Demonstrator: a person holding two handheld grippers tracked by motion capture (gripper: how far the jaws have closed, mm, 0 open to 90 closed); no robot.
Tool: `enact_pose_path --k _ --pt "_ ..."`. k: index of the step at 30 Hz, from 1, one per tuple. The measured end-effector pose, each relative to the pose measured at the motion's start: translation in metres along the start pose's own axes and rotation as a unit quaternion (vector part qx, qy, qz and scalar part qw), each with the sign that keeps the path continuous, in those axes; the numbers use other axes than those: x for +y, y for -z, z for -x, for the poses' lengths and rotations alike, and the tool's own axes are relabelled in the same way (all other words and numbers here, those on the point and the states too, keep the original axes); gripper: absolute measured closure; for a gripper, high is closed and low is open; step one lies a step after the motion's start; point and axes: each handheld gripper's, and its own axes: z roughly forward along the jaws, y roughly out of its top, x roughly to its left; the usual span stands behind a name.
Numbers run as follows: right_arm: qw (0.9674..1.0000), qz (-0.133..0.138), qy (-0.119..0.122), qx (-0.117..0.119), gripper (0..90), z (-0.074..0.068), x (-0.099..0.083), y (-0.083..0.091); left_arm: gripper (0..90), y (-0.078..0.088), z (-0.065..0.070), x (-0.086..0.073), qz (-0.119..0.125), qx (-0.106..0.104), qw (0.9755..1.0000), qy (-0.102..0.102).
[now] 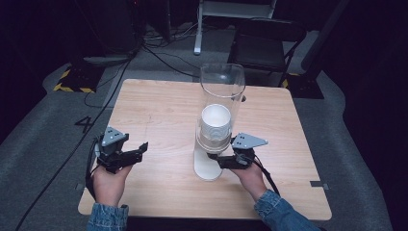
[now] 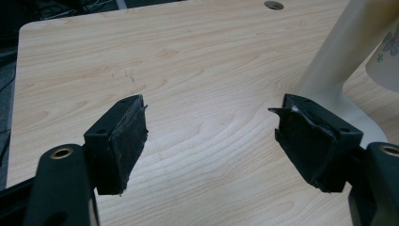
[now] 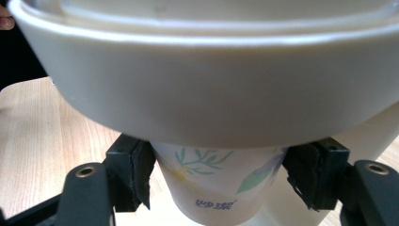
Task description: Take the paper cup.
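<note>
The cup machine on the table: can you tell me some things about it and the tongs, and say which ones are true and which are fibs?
1. The left tongs are holding a paper cup. False: their jaws stand wide apart over bare table with nothing between them.
2. A paper cup with a leaf print sticks out under the cup dispenser. True.
3. The right tongs have a jaw on each side of that cup. True.
4. The dispenser's clear tube is lying flat. False: it stands upright.
5. The table is wooden. True.
</note>
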Motion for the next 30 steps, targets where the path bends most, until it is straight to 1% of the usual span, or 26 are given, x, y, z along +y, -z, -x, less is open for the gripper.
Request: enact_pose_path --k 3,11,15,17,20,23,24,25,26,27,28,29,30 --pt "1.0000 -0.006 -0.008 -0.002 32.6 -0.001 0.001 0.001 24.9 0.000 0.000 0.000 -0.001 0.000 1.0000 0.003" --pt "0.9997 -0.011 -0.020 -0.005 32.6 -0.003 0.001 0.001 24.9 -0.001 0.000 0.000 -0.001 0.000 1.0000 0.001" --pt "0.9997 -0.008 -0.023 -0.007 32.6 -0.004 0.000 0.001 24.9 -0.001 0.000 0.000 -0.001 0.001 1.0000 0.000" --pt "0.9994 -0.008 -0.032 -0.006 32.7 -0.005 -0.001 0.001 24.9 -0.001 0.000 0.000 -0.001 0.000 1.0000 0.000" --pt "0.9993 -0.011 -0.036 -0.008 32.7 -0.006 -0.001 0.001 24.8 -0.001 0.000 -0.001 -0.002 0.000 1.0000 0.001" --pt "0.9991 -0.011 -0.040 -0.008 32.7 -0.006 -0.001 0.001 24.9 -0.001 0.000 -0.001 -0.001 0.000 1.0000 0.003" --pt "0.9986 -0.015 -0.051 0.000 33.0 -0.007 -0.001 0.000 24.9 -0.001 0.000 -0.001 -0.003 0.000 1.0000 0.002" --pt "0.9986 -0.015 -0.051 0.000 33.0 -0.007 -0.001 0.000 24.9 -0.001 0.000 -0.001 -0.003 0.000 1.0000 0.002" --pt "0.9978 -0.020 -0.064 0.005 33.5 -0.008 -0.002 -0.001 24.9 -0.001 -0.001 -0.001 -0.003 0.000 1.0000 0.001" --pt "0.9963 -0.062 -0.059 -0.004 35.1 -0.009 -0.005 -0.007 24.9 -0.001 -0.001 -0.001 -0.002 0.001 1.0000 0.004" --pt "0.9963 -0.062 -0.059 -0.004 35.1 -0.009 -0.005 -0.007 24.9 -0.001 -0.001 -0.001 -0.002 0.001 1.0000 0.004" --pt "0.9958 -0.072 -0.057 0.001 35.5 -0.008 -0.009 -0.009 24.9 -0.001 -0.002 -0.001 -0.003 -0.001 1.0000 0.005" --pt "0.9954 -0.068 -0.066 0.012 35.6 -0.005 -0.016 -0.012 24.9 0.000 -0.002 -0.002 -0.001 0.000 1.0000 0.006"
